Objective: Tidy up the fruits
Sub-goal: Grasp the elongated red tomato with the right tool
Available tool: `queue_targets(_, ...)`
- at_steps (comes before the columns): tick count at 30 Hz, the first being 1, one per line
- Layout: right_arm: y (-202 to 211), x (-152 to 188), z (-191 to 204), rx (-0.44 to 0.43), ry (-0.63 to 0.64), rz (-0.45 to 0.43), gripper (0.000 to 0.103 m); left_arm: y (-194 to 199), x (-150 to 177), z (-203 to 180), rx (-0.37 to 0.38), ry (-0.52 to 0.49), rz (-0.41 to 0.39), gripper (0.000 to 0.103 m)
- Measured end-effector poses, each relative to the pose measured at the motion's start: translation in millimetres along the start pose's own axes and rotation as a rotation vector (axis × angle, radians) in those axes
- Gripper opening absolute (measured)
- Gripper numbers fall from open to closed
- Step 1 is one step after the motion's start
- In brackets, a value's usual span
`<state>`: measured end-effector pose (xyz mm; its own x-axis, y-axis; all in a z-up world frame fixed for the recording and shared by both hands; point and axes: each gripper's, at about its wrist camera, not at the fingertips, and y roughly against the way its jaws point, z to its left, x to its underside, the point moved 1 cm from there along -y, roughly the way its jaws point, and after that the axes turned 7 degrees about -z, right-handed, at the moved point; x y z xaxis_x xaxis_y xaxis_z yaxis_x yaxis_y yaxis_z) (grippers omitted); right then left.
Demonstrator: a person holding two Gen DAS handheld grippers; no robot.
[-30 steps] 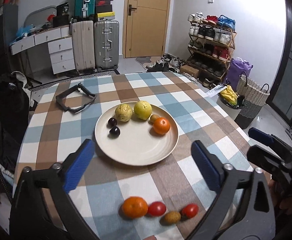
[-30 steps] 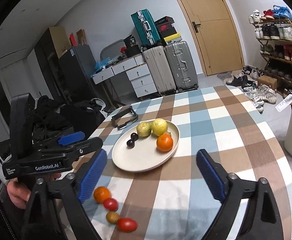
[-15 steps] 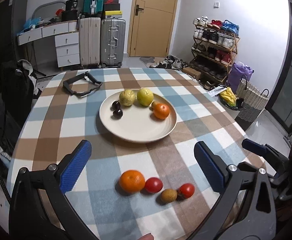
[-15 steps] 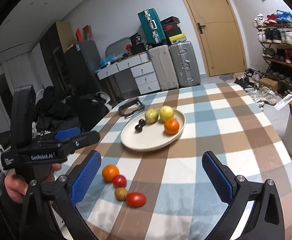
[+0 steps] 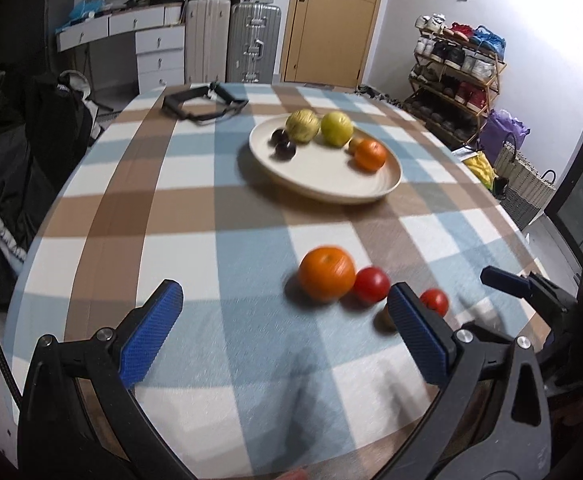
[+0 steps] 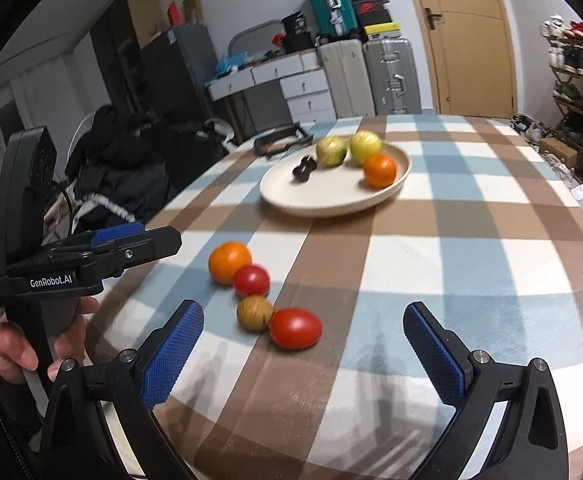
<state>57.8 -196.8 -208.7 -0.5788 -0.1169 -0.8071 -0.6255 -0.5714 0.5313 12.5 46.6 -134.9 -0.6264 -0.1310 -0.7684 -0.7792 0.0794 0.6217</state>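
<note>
Loose fruits: four pieces lie in a short row on the checked cloth of the worktop [image 6: 471,240], near its front edge and apart from the plate.
Orange [image 5: 326,273]: the largest of the row, at its left end, touching a round red tomato [image 5: 371,284].
Small brown fruit [image 6: 254,313]: sits between the round tomato and an oval red tomato [image 6: 295,328], touching the oval one; in the left wrist view it is mostly hidden behind a blue pad.
Plate [image 5: 331,188]: cream, round, farther back on the worktop, well apart from the loose row.
On the plate: two yellow-green round fruits [image 5: 336,129] side by side at the back, two dark plums [image 5: 284,149] to their left, a second orange [image 6: 379,170] on the right with a small brownish fruit tucked just behind it.
Left claw [image 5: 283,334]: released, blue pads spread wide, hanging over the front of the worktop just left of the loose row; its right pad overlaps the brown fruit in view, and nothing lies between the pads.
Right claw [image 6: 305,354]: released too, pads wide apart and low over the cloth, with the oval tomato and the brown fruit just ahead of the gap.
Hand [image 6: 19,350]: grips the handle of the left claw at the left edge of the right wrist view.
Black strap-like object [image 5: 201,102]: rests on the far side of the worktop, behind the plate.
Room: suitcases [image 5: 253,48], a wooden door and a shoe rack [image 5: 457,80] stand beyond.
</note>
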Motion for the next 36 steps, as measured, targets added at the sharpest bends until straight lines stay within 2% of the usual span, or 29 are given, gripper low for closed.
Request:
queue_targets(3, -7, 4, 1, -0.002, 0.003, 0.024, 0.100, -3, 9, 5, 0.005, 0.011, 0.014, 0.102)
queue_targets(11, -20, 9, -5, -0.039, -0.037, 0.066, 0.077, -11, 18, 3, 0.026, 0.020, 0.043, 0.102)
queue_targets(24, -29, 12, -3, -0.067, -0.020, 0.092, 0.039, -23, 24, -5, 0.035, 0.002, 0.079, 0.102)
queue_targets(36, -18, 18, -10, -0.078, -0.044, 0.070, 0.036, -31, 24, -23, 0.072, -0.018, 0.111, 0.102)
